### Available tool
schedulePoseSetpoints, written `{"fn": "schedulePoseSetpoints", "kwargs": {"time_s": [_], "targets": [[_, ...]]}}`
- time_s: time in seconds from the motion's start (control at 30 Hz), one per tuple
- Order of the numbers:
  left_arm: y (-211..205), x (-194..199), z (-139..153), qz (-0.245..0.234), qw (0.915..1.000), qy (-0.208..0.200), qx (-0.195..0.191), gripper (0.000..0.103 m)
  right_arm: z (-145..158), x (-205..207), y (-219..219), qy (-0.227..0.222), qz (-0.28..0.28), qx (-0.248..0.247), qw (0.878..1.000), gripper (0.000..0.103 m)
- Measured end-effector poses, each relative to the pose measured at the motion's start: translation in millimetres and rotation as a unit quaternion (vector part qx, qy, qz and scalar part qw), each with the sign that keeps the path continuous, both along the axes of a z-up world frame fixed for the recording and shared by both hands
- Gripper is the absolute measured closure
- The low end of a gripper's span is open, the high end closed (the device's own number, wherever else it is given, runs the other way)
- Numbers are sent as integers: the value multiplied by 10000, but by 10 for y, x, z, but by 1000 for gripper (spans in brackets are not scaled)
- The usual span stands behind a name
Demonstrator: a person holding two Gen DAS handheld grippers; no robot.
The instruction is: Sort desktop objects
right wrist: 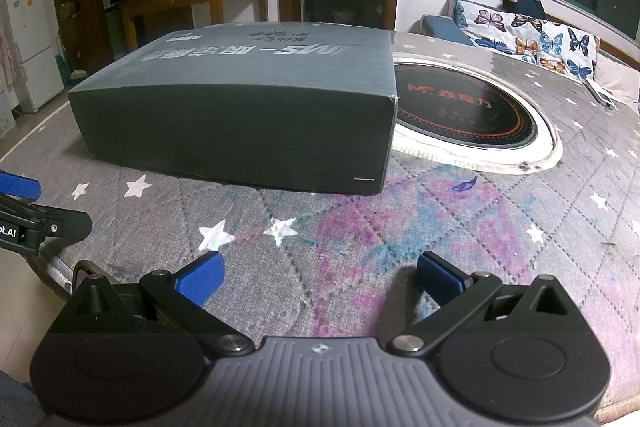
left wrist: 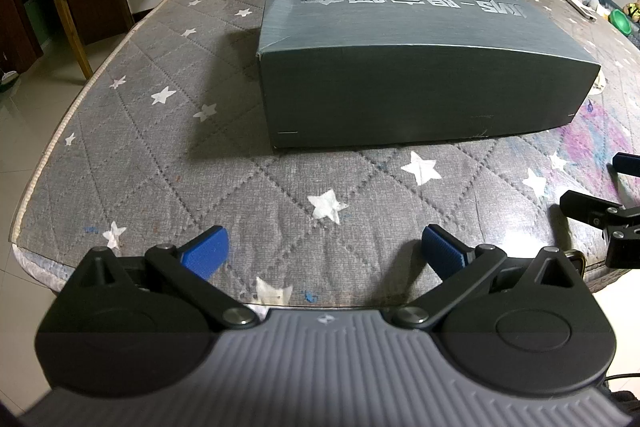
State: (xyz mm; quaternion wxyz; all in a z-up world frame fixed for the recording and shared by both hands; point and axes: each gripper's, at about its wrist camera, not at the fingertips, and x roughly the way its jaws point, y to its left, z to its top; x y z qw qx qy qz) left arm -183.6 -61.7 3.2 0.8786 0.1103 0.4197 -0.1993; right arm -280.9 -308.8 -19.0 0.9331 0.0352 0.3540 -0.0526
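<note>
Two hand-held grippers hovered side by side over the near edge of a round table [left wrist: 132, 131] covered in a grey quilted cloth with white stars, the left gripper [left wrist: 324, 251] and the right gripper [right wrist: 320, 277] each with blue pads spread wide apart and nothing between them. The only large object within reach, a dark grey-green cardboard box [left wrist: 420, 83], lay flat on the cloth toward the middle of the table, well apart from both tools; in the right wrist view its far right corner overlapped the rim of a black induction hob [right wrist: 472, 111] set into the tabletop. The sorting appeared to be at its opening stage, an approach with no grasp yet made. Judging by its bulk, the box looked too wide for a single gripper, so the next move would likely call for both tools to close in on its left and right ends, or for one to push it. Its long axis ran left to right across the table, a long side wall facing the grippers, and the printed lettering on its lid read upside down from the near side
</note>
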Motion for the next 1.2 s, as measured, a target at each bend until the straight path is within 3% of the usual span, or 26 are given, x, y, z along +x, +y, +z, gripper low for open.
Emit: {"fn": "schedulePoseSetpoints", "kwargs": {"time_s": [1.2], "targets": [[5, -26, 4, 16, 10000, 16, 2, 0, 2, -31, 17, -42, -32, -4, 10000, 0]]}}
